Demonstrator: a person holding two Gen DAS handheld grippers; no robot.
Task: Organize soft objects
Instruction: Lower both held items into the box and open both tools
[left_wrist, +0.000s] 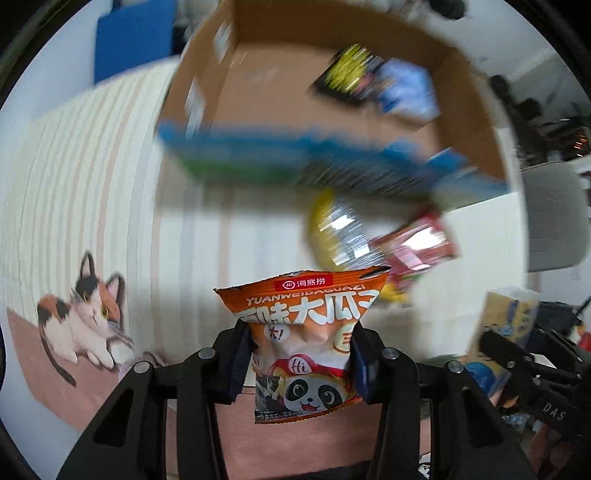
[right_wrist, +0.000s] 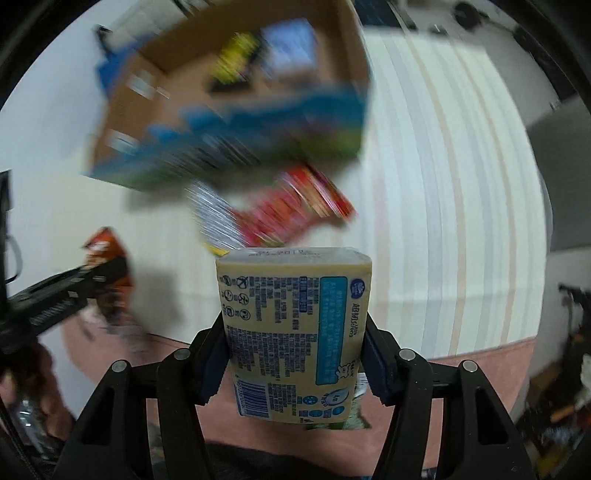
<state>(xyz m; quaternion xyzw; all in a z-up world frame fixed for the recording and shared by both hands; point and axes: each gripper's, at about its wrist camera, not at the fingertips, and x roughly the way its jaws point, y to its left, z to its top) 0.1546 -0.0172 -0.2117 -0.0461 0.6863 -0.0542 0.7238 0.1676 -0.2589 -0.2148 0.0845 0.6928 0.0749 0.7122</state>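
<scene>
My left gripper (left_wrist: 301, 339) is shut on an orange snack bag with a panda (left_wrist: 304, 343) and holds it up above the striped cloth. My right gripper (right_wrist: 295, 332) is shut on a pale yellow tissue pack (right_wrist: 293, 332) with blue print. Ahead stands an open cardboard box (left_wrist: 332, 107) with a blue front; it also shows in the right wrist view (right_wrist: 229, 110). Inside it lie a yellow-black packet (left_wrist: 345, 74) and a blue pack (left_wrist: 406, 90). A red packet (left_wrist: 417, 247) and a yellow clear-wrapped item (left_wrist: 332, 229) lie before the box.
The striped cloth (left_wrist: 92, 177) with a cat print (left_wrist: 85, 317) covers the table. The right gripper with its tissue pack (left_wrist: 506, 325) shows at the right edge of the left wrist view. The left gripper with the orange bag (right_wrist: 107, 273) shows at left in the right wrist view. A grey chair (left_wrist: 554, 218) stands beyond the table.
</scene>
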